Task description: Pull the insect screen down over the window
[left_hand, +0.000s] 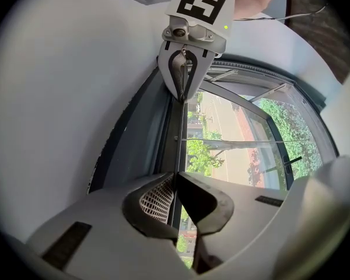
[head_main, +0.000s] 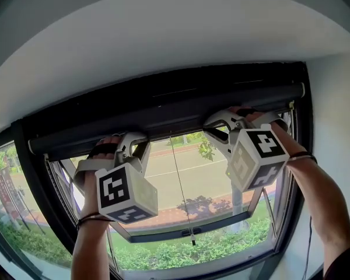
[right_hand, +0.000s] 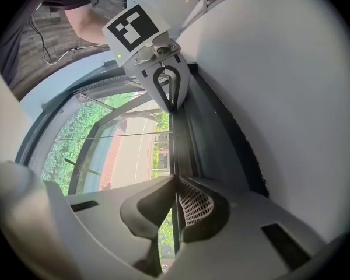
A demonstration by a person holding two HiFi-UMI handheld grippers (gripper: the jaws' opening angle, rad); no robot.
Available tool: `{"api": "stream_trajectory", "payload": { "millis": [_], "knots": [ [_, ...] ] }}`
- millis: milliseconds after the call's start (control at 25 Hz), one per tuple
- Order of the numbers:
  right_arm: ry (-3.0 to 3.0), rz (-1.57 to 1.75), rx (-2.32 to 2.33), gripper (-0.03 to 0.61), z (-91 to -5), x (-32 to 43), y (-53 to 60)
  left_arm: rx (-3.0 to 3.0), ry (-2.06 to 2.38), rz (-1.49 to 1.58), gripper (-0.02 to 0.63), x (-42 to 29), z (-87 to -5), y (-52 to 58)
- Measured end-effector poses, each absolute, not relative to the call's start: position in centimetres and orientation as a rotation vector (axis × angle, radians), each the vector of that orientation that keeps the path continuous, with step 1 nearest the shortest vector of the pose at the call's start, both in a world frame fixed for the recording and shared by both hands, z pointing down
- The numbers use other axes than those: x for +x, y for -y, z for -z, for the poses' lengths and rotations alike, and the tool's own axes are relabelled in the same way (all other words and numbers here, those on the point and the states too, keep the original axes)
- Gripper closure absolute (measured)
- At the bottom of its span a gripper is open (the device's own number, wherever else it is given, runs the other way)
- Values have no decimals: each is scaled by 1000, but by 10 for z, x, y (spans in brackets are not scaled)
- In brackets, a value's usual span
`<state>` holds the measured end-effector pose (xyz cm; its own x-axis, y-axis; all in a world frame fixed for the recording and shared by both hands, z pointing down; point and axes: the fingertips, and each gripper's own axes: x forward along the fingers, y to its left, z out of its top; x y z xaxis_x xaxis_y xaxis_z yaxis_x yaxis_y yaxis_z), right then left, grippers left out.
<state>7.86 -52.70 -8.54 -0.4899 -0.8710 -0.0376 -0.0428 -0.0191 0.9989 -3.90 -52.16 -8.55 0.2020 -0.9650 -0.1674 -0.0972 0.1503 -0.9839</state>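
The left tool [left_hand: 175,175] is clenched on the thin lower lip of the long dark pull bar of the insect screen [left_hand: 178,127], its jaws pressed together with only that edge between them. The right tool [right_hand: 176,178] pinches the same bar the same way, pads shut on the lip (a meshed pad face shows on one jaw in each gripper view). The bar sits at the very top of the dark-framed window [head_main: 29,162], tight under the black roller housing [head_main: 163,92], so the screen is not yet drawn over the glass. Each gripper view shows the other tool farther along the bar, likewise closed on it. Only the head view shows both wrists, the marker cubes and a thin cord [head_main: 179,179] hanging down mid-window to a small dark toggle [head_main: 192,233] — with road and greenery beyond the glass.
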Motion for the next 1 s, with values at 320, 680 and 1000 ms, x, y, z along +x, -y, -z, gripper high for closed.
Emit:
{"api": "stream_trajectory", "payload": {
  "millis": [320, 680, 1000],
  "knots": [
    [1608, 1456, 803, 554, -10, 82, 528, -1396, -1085, 1024, 589, -33, -10, 521],
    [1694, 1293, 681, 554, -64, 80, 522, -1561, -1017, 1091, 591, -35, -67, 513],
    [1744, 1130, 564, 554, -169, 93, 525, -1727, -929, 1202, 591, -22, -178, 515]
  ]
}}
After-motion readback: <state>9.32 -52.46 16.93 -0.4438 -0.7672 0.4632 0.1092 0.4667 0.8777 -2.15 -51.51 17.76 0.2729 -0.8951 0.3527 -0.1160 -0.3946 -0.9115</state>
